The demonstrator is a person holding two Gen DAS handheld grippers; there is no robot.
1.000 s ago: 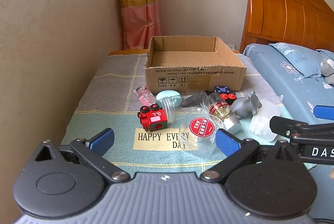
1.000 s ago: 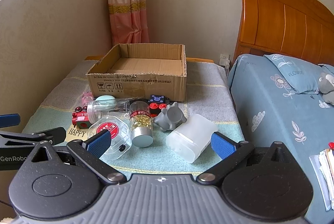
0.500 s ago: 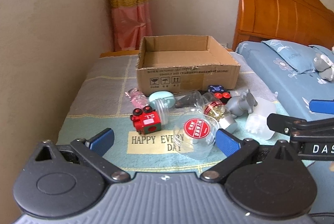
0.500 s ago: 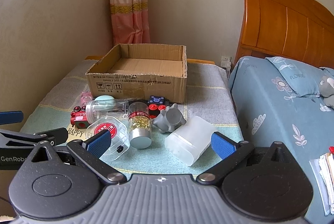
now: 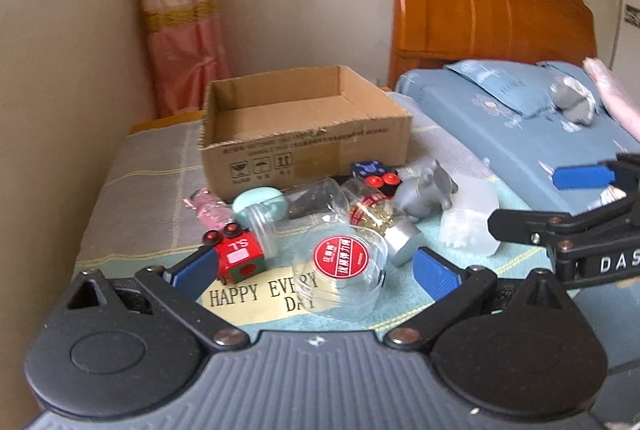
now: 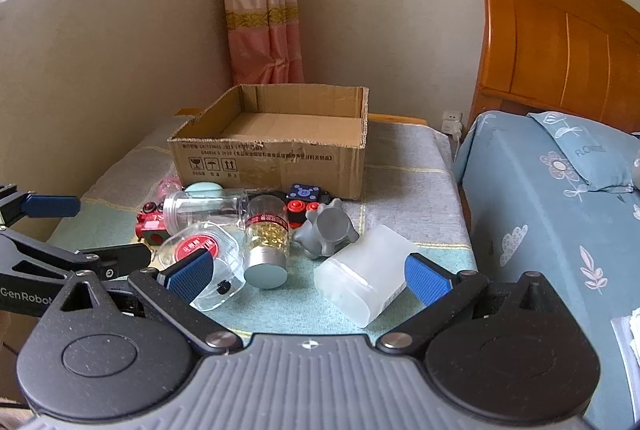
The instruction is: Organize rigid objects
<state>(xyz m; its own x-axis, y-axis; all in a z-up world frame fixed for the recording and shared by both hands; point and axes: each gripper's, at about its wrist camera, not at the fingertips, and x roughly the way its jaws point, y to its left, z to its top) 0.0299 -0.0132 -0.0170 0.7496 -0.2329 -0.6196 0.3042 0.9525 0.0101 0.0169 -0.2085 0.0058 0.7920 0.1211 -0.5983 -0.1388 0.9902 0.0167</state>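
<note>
Cardboard box (image 6: 276, 149): open-topped and bare inside as far as I can see, at the back of the cloth-covered table (image 6: 404, 157) — the likely home for everything in front of it.
Clutter: all of it lies bunched just before the box's near wall, none inside, so I'd judge the sorting not yet begun.
Clear tub with red label (image 5: 340, 270): on its side, nearest the left gripper, leaning on its neighbours.
Pill bottle (image 6: 266, 242): tipped, grey cap toward us, touching the tub.
Empty clear jar (image 6: 204, 207): lying behind those two, against the mint-green lid (image 6: 204, 188).
Red toy train (image 5: 238, 258): at the left edge of the heap, beside the "HAPPY EVERY DAY" patch.
Grey toy animal (image 6: 328, 228): between the pill bottle and the frosted container (image 6: 368, 278), which sits apart on the right and looks the easiest first pick.
Left gripper (image 5: 312, 270): jaws spread wide, holding nothing, low before the tub.
Right gripper (image 6: 308, 276): also spread wide and unladen — the frosted container lies just ahead between its pads, untouched.
In the way: the pieces lean on each other, so lifting one may roll the round jars; the box wall must be cleared on each drop.
Around: pink curtain (image 6: 264, 9) in the corner, a wooden headboard (image 6: 560, 49) and a blue-sheeted bed (image 6: 540, 209) close on the right.
</note>
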